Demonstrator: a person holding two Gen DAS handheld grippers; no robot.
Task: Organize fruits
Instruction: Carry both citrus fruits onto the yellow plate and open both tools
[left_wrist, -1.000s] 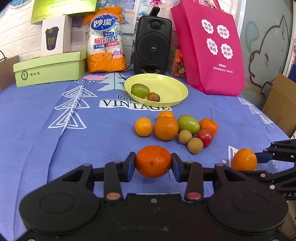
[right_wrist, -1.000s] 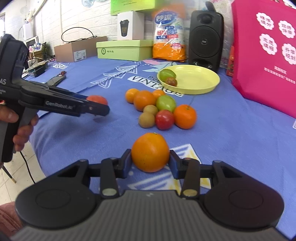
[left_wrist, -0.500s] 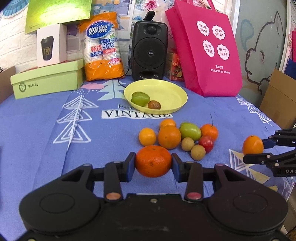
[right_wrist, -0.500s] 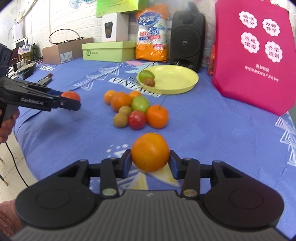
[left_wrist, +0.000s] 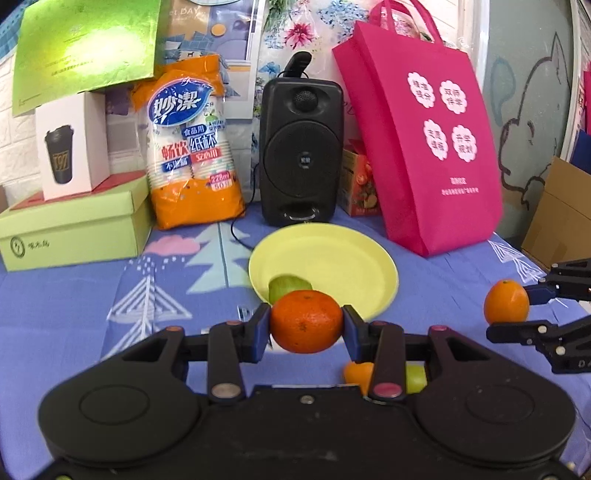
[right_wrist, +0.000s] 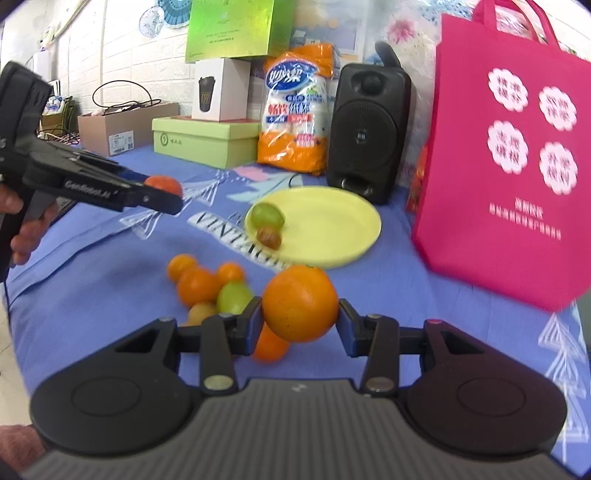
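Both clamped oranges (left_wrist: 306, 320) (right_wrist: 299, 302) rose toward plate (left_wrist: 354, 258).

Bright, even light; fisheye-bent edges, motion blur in both views.

left claw (left_wrist: 306, 326) clamped, right claw (right_wrist: 300, 317) clamped, both angled downward

Two black two-finger grippers, the left (left_wrist: 306, 326) and the right (right_wrist: 300, 312), each carry one orange citrus fruit. One round yellow plastic plate (right_wrist: 332, 236) bears two fruits: one green (right_wrist: 265, 215), one brown (right_wrist: 269, 236). One black speaker (left_wrist: 301, 151), one pink fabric bag (left_wrist: 424, 147).
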